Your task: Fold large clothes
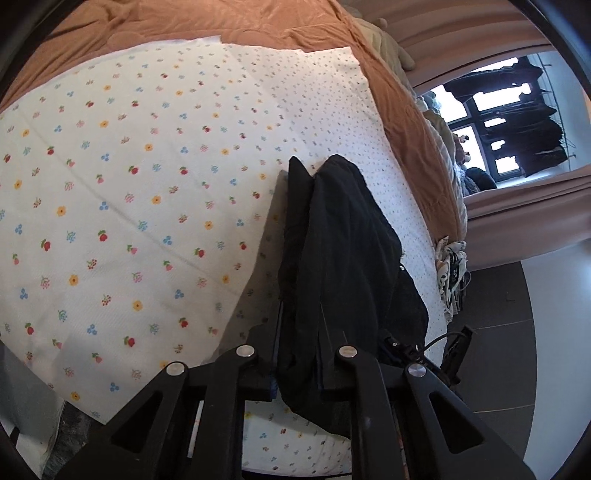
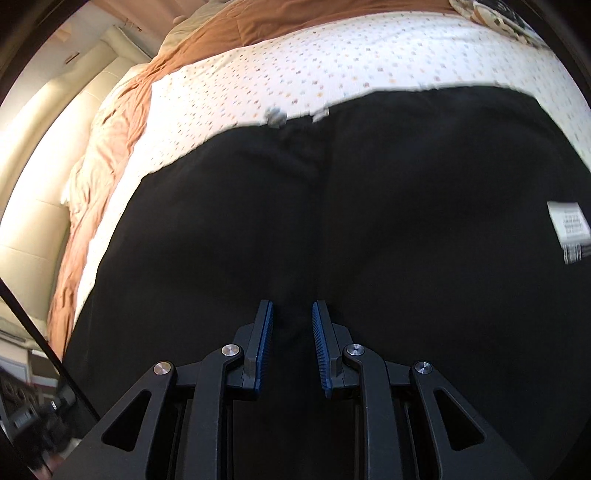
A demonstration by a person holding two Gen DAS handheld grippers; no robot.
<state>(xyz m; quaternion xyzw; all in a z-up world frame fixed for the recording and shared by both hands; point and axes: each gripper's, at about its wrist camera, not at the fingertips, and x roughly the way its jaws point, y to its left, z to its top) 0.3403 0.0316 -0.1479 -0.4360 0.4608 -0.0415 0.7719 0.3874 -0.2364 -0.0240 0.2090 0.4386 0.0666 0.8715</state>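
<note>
On the bed, a floral sheet [image 1: 122, 206] covers most of the top, with an orange duvet [image 1: 207, 22] bunched behind it. My left gripper [image 1: 301, 236] is clamped on a fold of the black garment [image 1: 347, 258]; cloth fills the gap between its fingers and drapes over the right one, hanging down toward the bed edge. Left wrist view: the garment's pinched part stands up off the sheet, near the right side of the bed. Beyond that edge I see dark floor [image 1: 491, 350], a curtain [image 1: 517, 218] and a window [image 1: 491, 122] with dark clothes hanging outside. A patterned cloth [image 1: 452, 273] hangs off the bed edge just past the garment.

Right wrist view: the garment [image 2: 369, 206] spreads wide and mostly flat over the sheet [image 2: 332, 62], filling most of the frame, far hem blurred. A white label [image 2: 569, 230] sits on it at the right. My right gripper [image 2: 292, 314] has a narrow gap between its blue pads [image 2: 265, 343], set over a dark crease in the fabric. Black cloth lies between the fingers, but I cannot tell whether the pads press it. The duvet [image 2: 110, 147] runs along the left, with a pale padded headboard [image 2: 48, 166] beyond it.
</note>
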